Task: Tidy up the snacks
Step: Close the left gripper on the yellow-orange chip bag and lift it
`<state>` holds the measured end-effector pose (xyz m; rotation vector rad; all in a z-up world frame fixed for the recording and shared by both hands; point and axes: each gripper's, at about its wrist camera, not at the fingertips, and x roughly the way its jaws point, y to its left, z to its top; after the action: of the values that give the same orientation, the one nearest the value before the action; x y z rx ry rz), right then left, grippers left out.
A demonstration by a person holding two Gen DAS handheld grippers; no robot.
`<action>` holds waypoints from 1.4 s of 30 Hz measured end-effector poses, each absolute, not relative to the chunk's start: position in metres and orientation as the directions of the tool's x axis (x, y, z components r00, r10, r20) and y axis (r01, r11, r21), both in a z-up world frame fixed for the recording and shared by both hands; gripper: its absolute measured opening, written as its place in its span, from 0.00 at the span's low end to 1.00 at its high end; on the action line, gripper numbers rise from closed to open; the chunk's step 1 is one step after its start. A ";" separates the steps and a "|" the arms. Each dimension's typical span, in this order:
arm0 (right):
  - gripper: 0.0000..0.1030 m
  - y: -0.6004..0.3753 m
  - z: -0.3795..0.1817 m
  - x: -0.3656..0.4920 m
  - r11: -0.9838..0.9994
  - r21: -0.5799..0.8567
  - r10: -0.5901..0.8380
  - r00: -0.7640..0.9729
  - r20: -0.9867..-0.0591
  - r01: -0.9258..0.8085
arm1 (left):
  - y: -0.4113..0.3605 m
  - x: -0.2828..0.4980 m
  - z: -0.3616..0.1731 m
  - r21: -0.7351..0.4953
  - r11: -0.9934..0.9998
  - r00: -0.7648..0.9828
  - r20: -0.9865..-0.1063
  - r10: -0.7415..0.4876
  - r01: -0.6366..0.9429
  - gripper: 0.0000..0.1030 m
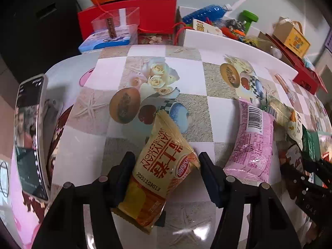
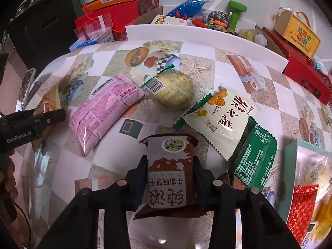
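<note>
My left gripper [image 1: 166, 161] has its jaws around a yellow Swiss-roll snack pack [image 1: 159, 170] that lies on the table; the left finger touches it, the right finger stands a little off. My right gripper [image 2: 170, 166] is shut on a brown-and-white milk biscuit pack [image 2: 168, 176]. On the table lie a pink pack [image 2: 103, 112] [image 1: 253, 141], a round yellow pack [image 2: 174, 89], a white pack with orange print [image 2: 224, 114] and a green pack [image 2: 255, 161]. The left gripper also shows in the right wrist view [image 2: 60, 114].
A teal-rimmed box [image 2: 290, 166] at the right holds a red pack [image 2: 303, 207] and other snacks. A phone [image 1: 31, 134] lies at the table's left edge. Red boxes [image 1: 128, 18], a blue bottle [image 1: 205, 12], a green dumbbell [image 2: 236, 12] and a white tray rim [image 2: 207, 33] crowd the back.
</note>
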<state>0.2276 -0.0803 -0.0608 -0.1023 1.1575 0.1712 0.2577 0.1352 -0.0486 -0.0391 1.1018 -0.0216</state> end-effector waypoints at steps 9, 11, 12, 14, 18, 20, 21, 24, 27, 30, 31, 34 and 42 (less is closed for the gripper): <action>0.41 -0.080 -0.061 0.221 0.985 0.007 0.074 0.393 -0.917 -0.170 | 0.131 0.241 -0.049 -0.034 0.997 0.470 -0.883 0.005 -0.075 0.54; 0.41 -0.080 -0.061 0.219 0.986 0.009 0.074 0.390 -0.918 -0.166 | 0.134 0.237 -0.047 -0.064 0.994 0.478 -0.878 -0.015 -0.088 0.52; 0.41 -0.080 -0.061 0.218 0.986 0.010 0.074 0.387 -0.919 -0.164 | 0.134 0.236 -0.046 -0.074 0.993 0.479 -0.877 -0.021 -0.093 0.48; 0.41 -0.081 -0.060 0.216 0.987 0.015 0.074 0.381 -0.922 -0.158 | 0.137 0.232 -0.046 -0.099 0.989 0.476 -0.879 -0.036 -0.108 0.36; 0.41 -0.081 -0.060 0.212 0.988 0.018 0.075 0.377 -0.923 -0.152 | 0.136 0.230 -0.047 -0.110 0.988 0.470 -0.881 -0.046 -0.110 0.36; 0.41 -0.081 -0.059 0.209 0.988 0.020 0.077 0.374 -0.924 -0.154 | 0.135 0.227 -0.046 -0.123 0.986 0.472 -0.880 -0.055 -0.113 0.36; 0.41 -0.081 -0.059 0.208 0.988 0.021 0.078 0.373 -0.924 -0.154 | 0.135 0.228 -0.046 -0.125 0.986 0.473 -0.879 -0.058 -0.113 0.36; 0.41 -0.082 -0.059 0.206 0.988 0.031 0.085 0.370 -0.925 -0.149 | 0.131 0.225 -0.044 -0.134 0.986 0.476 -0.877 -0.069 -0.103 0.36; 0.41 -0.082 -0.058 0.205 0.989 0.040 0.090 0.366 -0.926 -0.144 | 0.128 0.222 -0.041 -0.144 0.985 0.480 -0.873 -0.082 -0.093 0.36; 0.41 -0.084 -0.058 0.204 0.990 0.046 0.093 0.363 -0.927 -0.136 | 0.125 0.221 -0.037 -0.151 0.985 0.487 -0.869 -0.090 -0.089 0.36; 0.41 -0.085 -0.058 0.203 0.990 0.049 0.095 0.362 -0.927 -0.133 | 0.125 0.220 -0.036 -0.155 0.984 0.490 -0.867 -0.093 -0.089 0.36; 0.41 -0.088 -0.056 0.202 0.991 0.061 0.101 0.361 -0.927 -0.122 | 0.125 0.218 -0.030 -0.164 0.983 0.500 -0.860 -0.099 -0.087 0.36; 0.41 -0.097 -0.034 0.196 0.991 0.084 0.121 0.408 -0.905 -0.108 | 0.119 0.212 -0.008 -0.180 0.981 0.532 -0.839 -0.116 -0.070 0.35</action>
<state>0.1956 -0.0966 -0.0337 0.0129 1.1418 0.1441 0.2125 0.1186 -0.0077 -0.2004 1.0113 -0.0278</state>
